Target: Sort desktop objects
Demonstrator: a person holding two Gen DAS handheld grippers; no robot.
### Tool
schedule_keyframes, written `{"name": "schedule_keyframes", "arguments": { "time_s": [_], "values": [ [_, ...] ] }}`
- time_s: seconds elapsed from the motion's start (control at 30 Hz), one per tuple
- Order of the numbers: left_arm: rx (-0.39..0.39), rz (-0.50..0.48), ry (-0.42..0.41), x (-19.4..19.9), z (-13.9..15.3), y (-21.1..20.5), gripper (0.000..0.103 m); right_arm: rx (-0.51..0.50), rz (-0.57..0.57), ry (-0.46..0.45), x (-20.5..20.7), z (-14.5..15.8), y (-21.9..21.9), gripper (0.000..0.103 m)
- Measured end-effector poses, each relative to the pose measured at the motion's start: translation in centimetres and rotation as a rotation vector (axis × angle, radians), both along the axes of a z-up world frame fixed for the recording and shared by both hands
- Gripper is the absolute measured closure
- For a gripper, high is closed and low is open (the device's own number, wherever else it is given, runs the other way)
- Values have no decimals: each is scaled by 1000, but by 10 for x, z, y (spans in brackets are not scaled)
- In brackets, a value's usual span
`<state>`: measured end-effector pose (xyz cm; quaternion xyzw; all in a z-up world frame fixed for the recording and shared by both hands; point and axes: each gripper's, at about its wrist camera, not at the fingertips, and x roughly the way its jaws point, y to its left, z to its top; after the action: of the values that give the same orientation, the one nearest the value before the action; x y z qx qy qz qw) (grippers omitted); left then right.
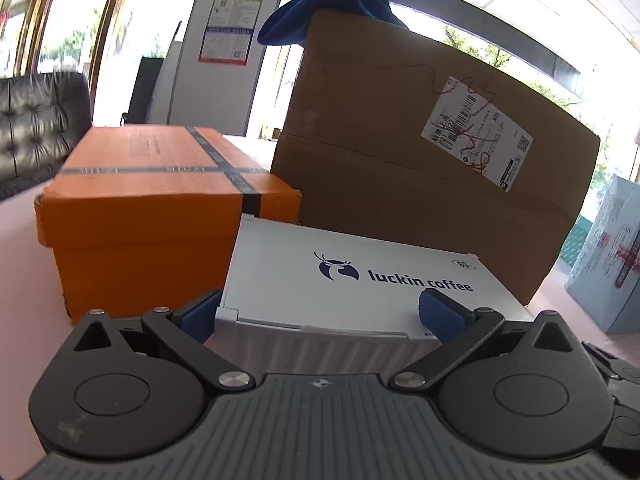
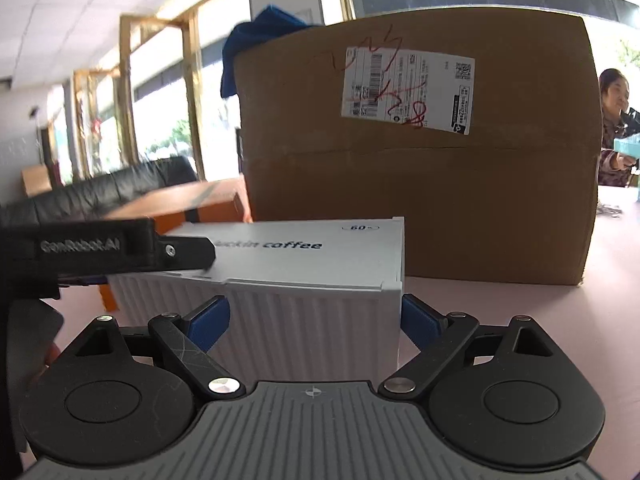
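Both tongs, left [image 1: 322, 312] and right [image 2: 316, 320], spread apart, straddle the white ribbed luckin coffee carton [image 1: 348, 280]; tall brown cardboard box [image 2: 420, 168] at twelve o'clock on the pink bench [image 2: 520, 320].

Daylight floods in through the windows [image 1: 152, 12] behind, blown out to white, leaving the near face of the cardboard box [image 1: 432, 184] in soft shade. Fisheye bending curves the window frames [image 2: 192, 92] and darkens the corners — the orange box [image 2: 192, 200] in the right wrist view is smeared, out of focus.
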<state>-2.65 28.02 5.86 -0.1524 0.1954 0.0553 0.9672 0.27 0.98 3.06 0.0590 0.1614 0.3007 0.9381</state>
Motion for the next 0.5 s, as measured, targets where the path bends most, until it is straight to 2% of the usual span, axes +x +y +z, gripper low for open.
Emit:
{"name": "schedule_keyframes", "arguments": {
  "time_s": [0.07,0.13,0.23,0.27,0.37,0.43,0.5],
  "values": [
    [-27,18,16,-1,1,5,0,-6,-10,-6,1,3,3,12],
    [3,65,-5,-7,7,5,0,-11,-23,-13,1,5,5,9],
    [30,192,-120,-28,20,5,0,26,-113,-71,-14,14,-40,0],
    [25,215,-174,-37,25,5,0,25,-146,-59,-15,14,-55,0],
    [23,177,-256,-57,46,-8,0,23,-246,-24,-16,14,-102,0],
    [30,135,-226,-56,59,-31,0,21,-312,1,-17,14,-133,0],
    [1,30,-154,-46,65,-62,0,-7,-397,21,-13,14,-156,0]
  ]
}}
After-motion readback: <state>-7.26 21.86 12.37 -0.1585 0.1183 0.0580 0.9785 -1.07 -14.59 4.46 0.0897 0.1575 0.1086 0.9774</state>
